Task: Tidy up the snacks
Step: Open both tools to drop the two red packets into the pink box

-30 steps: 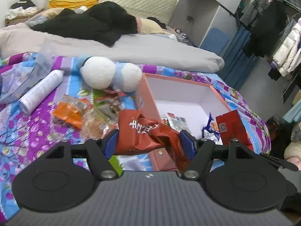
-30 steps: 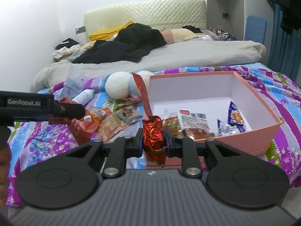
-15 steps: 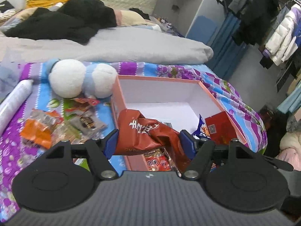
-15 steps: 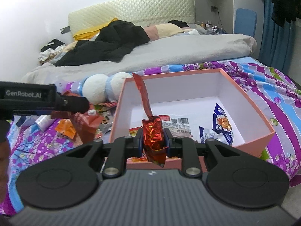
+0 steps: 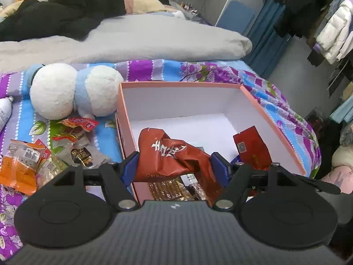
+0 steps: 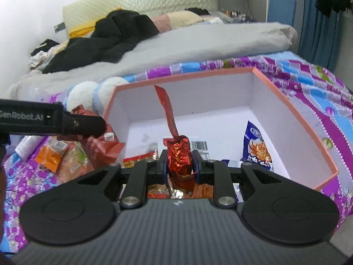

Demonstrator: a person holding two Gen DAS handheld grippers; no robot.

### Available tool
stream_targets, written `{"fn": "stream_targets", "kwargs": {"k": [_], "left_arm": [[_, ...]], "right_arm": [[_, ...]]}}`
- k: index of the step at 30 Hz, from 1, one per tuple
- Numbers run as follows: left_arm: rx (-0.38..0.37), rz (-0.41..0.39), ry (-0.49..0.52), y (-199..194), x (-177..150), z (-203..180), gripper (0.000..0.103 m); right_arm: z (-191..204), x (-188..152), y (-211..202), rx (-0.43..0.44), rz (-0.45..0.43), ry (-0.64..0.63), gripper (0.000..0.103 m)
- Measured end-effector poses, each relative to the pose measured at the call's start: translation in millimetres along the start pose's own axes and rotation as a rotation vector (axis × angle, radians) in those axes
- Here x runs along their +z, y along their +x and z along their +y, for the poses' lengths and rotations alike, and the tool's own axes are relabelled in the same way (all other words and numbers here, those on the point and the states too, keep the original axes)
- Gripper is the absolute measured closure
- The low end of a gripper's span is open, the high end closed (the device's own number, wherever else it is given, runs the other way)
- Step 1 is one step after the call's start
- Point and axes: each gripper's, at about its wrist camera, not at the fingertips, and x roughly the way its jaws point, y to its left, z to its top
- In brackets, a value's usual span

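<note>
We find both grippers angled downward over the near edge of the box (image 5: 273, 123), a pink carton with a white inside that sits on the patterned bedspread (image 5: 198, 70).

The left gripper (image 5: 174, 167) has its fingers (image 5: 130, 165) spread wide and pressed against the two sides of a crumpled red-brown snack bag (image 5: 169, 156), which hangs over the box's near-left corner. The right gripper (image 6: 179, 164) has its fingers (image 6: 163, 167) drawn close together, pinching a shiny red foil wrapper (image 6: 178, 156) whose long twisted tail stands up in front of the box's far wall.

The left wrist view alone shows the loose snack packets (image 5: 26, 161) lying on the bedspread left of the box, the white and blue plush toy (image 5: 72, 90) behind them touching the box's far-left corner, and a dark red packet (image 5: 251, 148) leaning inside the box at its right wall. The right wrist view alone shows a blue and white packet (image 6: 257, 148) standing in the box's right half, a barcoded packet (image 6: 198, 145) flat on the box floor, and the left gripper's body entering from the left edge with its bag just outside the box's left wall.
</note>
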Motion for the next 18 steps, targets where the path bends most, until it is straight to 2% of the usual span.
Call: {"fn": "stream_targets", "kwargs": {"k": [6, 9, 12, 18], "left_arm": [[-0.003, 0.018, 0.009, 14.2, 1.3, 4.2, 0.029], [0.005, 0.03, 0.015, 14.9, 1.9, 4.4, 0.018], [0.001, 0.021, 0.005, 10.4, 3.7, 6.7, 0.016], [0.011, -0.01, 0.025, -10.6, 4.7, 1.3, 0.015]], "right_arm": [[-7.1, -3.1, 19.0, -0.002, 0.037, 0.023, 0.076], [-4.5, -3.5, 22.8, -0.037, 0.039, 0.002, 0.076], [-6.0, -1.0, 26.7, -0.055, 0.054, 0.001, 0.05], [-5.1, -0.1, 16.3, -0.041, 0.033, 0.005, 0.049]]}}
